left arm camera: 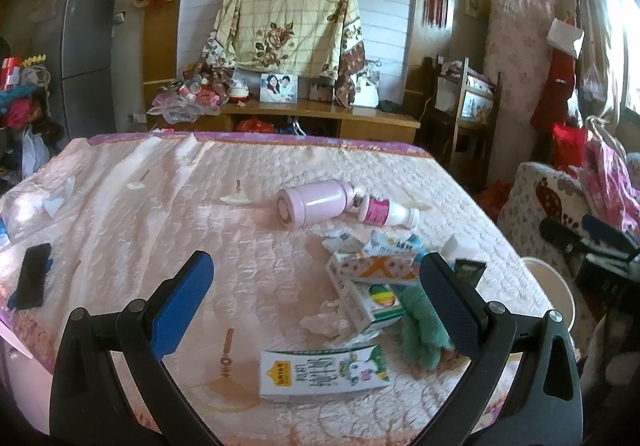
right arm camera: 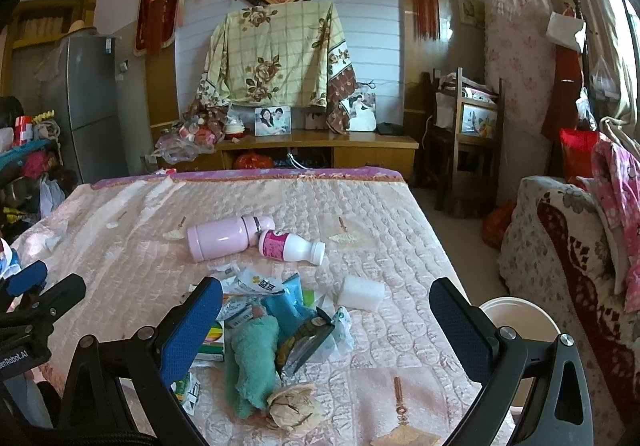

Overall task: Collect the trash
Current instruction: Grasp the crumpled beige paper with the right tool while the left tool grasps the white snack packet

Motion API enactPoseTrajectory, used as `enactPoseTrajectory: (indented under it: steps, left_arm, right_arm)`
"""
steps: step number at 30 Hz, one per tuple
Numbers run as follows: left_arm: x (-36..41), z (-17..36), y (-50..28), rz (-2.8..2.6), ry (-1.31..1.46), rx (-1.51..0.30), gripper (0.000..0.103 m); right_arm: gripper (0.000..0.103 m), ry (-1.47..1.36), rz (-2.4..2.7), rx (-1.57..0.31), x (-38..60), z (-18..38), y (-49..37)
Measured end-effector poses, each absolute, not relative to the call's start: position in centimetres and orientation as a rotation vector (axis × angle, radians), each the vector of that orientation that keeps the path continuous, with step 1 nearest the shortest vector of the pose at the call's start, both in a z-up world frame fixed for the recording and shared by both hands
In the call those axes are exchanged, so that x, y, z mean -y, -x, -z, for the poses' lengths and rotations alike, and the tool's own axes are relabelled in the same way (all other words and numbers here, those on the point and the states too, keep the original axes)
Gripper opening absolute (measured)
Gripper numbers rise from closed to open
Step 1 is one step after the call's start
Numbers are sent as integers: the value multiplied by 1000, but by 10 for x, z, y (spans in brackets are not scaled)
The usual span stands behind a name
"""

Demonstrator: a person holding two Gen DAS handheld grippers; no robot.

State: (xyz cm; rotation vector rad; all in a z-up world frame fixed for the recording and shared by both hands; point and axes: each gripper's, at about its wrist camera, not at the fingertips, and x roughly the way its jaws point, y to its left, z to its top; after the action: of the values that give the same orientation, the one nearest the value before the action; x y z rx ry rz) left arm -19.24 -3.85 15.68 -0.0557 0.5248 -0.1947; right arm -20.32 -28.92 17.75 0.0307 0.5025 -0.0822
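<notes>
A pink quilted bed (left arm camera: 160,198) fills both views, with the trash heaped near its right edge. Beside that edge, low on the right, stands a white bucket (right arm camera: 520,318), whose open mouth shows only in the right wrist view; the left view catches just its rim. Far of the heap lie a pink flask (right arm camera: 220,238) and, touching its cap, a white bottle with a pink label (right arm camera: 292,246), both on their sides. The left claw (left arm camera: 316,306) hangs spread wide and empty over a flat milk carton (left arm camera: 324,370), which the right view does not show. The right claw (right arm camera: 326,322) is likewise released, holding nothing, above a green cloth (right arm camera: 252,362), a dark foil wrapper (right arm camera: 304,342) and a crumpled brown paper ball (right arm camera: 292,406). A white foam block (right arm camera: 360,292) lies right of the heap. A black phone (left arm camera: 32,274) on the bed's left appears in the left view alone.
</notes>
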Motion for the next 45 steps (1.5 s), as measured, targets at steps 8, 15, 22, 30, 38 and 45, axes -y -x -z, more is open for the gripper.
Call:
enactPoseTrajectory:
  steps: [8,15,22,30,38,45]
  left_arm:
    - [21,-140,184,174,77,-584,102]
    - [23,-131,180,173,68,-610,102]
    - [35,-122,171,195,49,-643,102]
    - [48,-112,158,214,31,-676,102]
    - [57,-102,143,238,21,-704,102]
    - [62,-101,124,272,13,-735,102]
  right_arm:
    - [103,-45,94,-539,301,-167,199]
    - [103,-32,91,-569,301,-156,196]
    - [103,-23,56,-675,299,-129,187]
    - [103,-34,12,-766,298,-98,184]
    - [102,-56,-72,-846,289,-70,180]
    - [102,-86,-102,-876,294,-61,178]
